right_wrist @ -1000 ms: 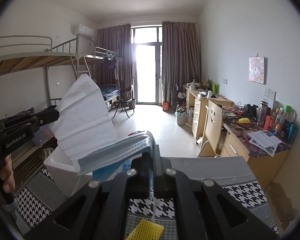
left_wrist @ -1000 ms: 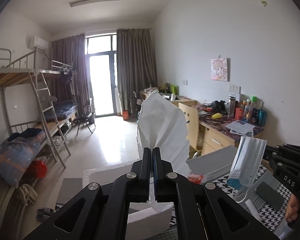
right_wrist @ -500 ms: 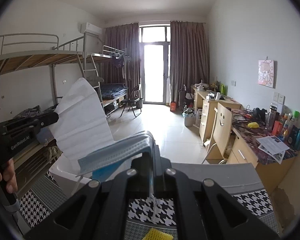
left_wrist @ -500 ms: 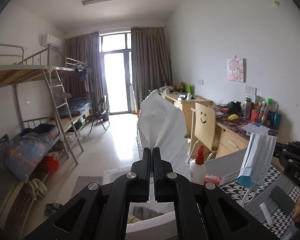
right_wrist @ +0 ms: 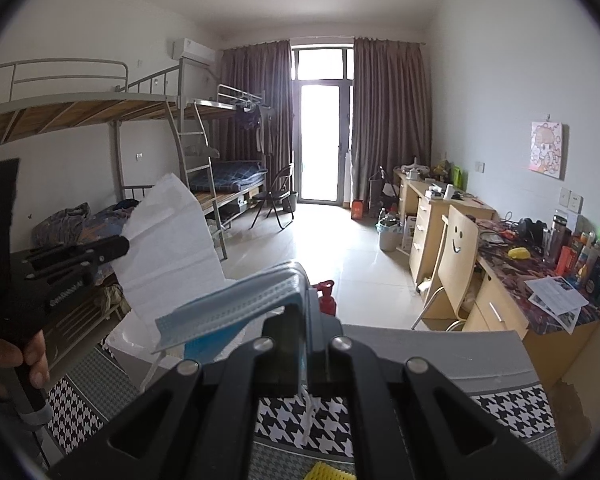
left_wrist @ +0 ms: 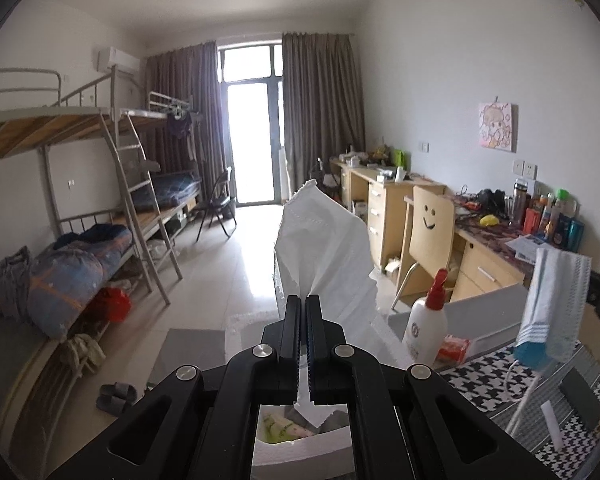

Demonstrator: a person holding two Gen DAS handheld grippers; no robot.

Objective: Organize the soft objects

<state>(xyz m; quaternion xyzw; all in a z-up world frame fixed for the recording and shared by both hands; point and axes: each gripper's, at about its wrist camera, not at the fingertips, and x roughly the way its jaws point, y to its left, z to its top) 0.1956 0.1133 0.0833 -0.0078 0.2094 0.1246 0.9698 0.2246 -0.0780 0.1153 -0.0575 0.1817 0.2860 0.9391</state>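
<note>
My left gripper (left_wrist: pixel 303 300) is shut on a white tissue (left_wrist: pixel 326 256) that stands up above a white foam box (left_wrist: pixel 300 450). The tissue also shows in the right wrist view (right_wrist: pixel 168 248), held by the left gripper (right_wrist: pixel 122 246) at the left. My right gripper (right_wrist: pixel 304 292) is shut on a blue face mask (right_wrist: pixel 232 312) that hangs off to the left. The mask shows in the left wrist view (left_wrist: pixel 556 304) at the right, above the houndstooth tablecloth (left_wrist: pixel 484 384).
A white bottle with a red pump (left_wrist: pixel 430 326) stands beside the foam box. A grey board (right_wrist: pixel 440 356) lies on the table. A yellow sponge (right_wrist: pixel 326 472) lies at the front edge. Bunk beds (right_wrist: pixel 100 120) stand left, desks and a chair (right_wrist: pixel 456 256) right.
Both grippers have risen and moved back a little with the tissue and mask held. The pump bottle and the inside of the foam box have come into view.
</note>
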